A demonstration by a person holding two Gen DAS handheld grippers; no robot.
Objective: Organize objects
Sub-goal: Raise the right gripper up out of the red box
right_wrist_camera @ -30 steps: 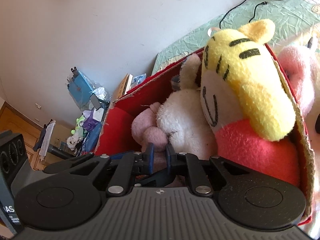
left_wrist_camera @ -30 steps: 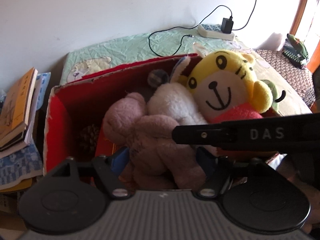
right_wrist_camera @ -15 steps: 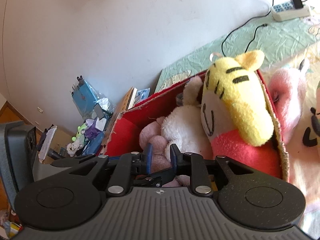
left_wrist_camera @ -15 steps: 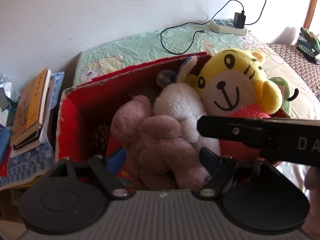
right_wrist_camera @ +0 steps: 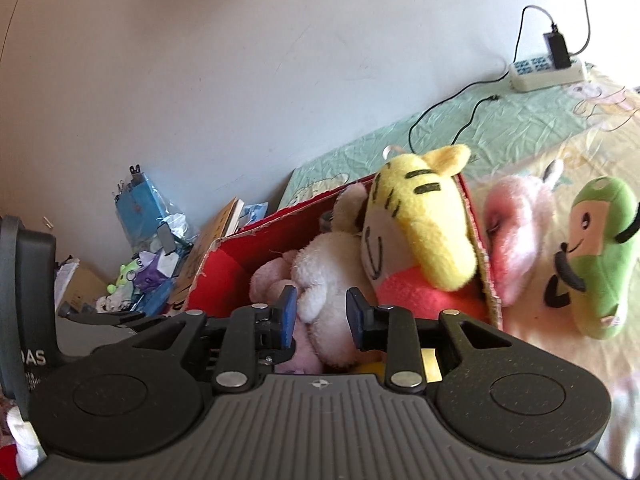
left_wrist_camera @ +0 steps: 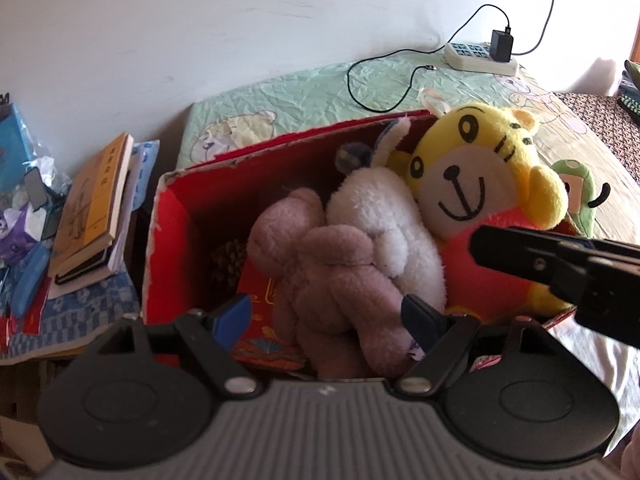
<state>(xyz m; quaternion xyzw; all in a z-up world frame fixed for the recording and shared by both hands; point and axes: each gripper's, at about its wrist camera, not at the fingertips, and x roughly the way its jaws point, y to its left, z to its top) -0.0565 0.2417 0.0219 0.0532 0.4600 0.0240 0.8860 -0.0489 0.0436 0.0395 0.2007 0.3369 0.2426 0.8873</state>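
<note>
Left gripper (left_wrist_camera: 326,314) held over the near edge of the red cardboard box (left_wrist_camera: 168,216), jaws released and just widened further, blue pads now spread to either side of the mauve plush bear (left_wrist_camera: 332,280) without pressing on it; a second ago closer in against the bear's flanks. Right gripper (right_wrist_camera: 320,316) clenched tight a second ago, pads together low over the mauve toy; now parted and just been opening, nothing pinched, only the white plush rabbit (right_wrist_camera: 320,276) seen through the gap. In the left wrist view, right gripper's black finger drawn back toward the right edge, uncovering more of the bear and the rabbit. Bear lying in the middle of the box, pressed against the rabbit, with the yellow tiger plush (left_wrist_camera: 476,176) leaning in the box's far right corner over its red body. Right wrist view pulled back and raised against a second ago: more bedsheet (right_wrist_camera: 500,120) in sight, plus a pink plush (right_wrist_camera: 516,236) just outside the box wall and a green plush (right_wrist_camera: 600,248) beside it, neither visible in that view a second ago. Power strip (right_wrist_camera: 548,72) against the wall, books (left_wrist_camera: 92,200) stacked left of the box.
</note>
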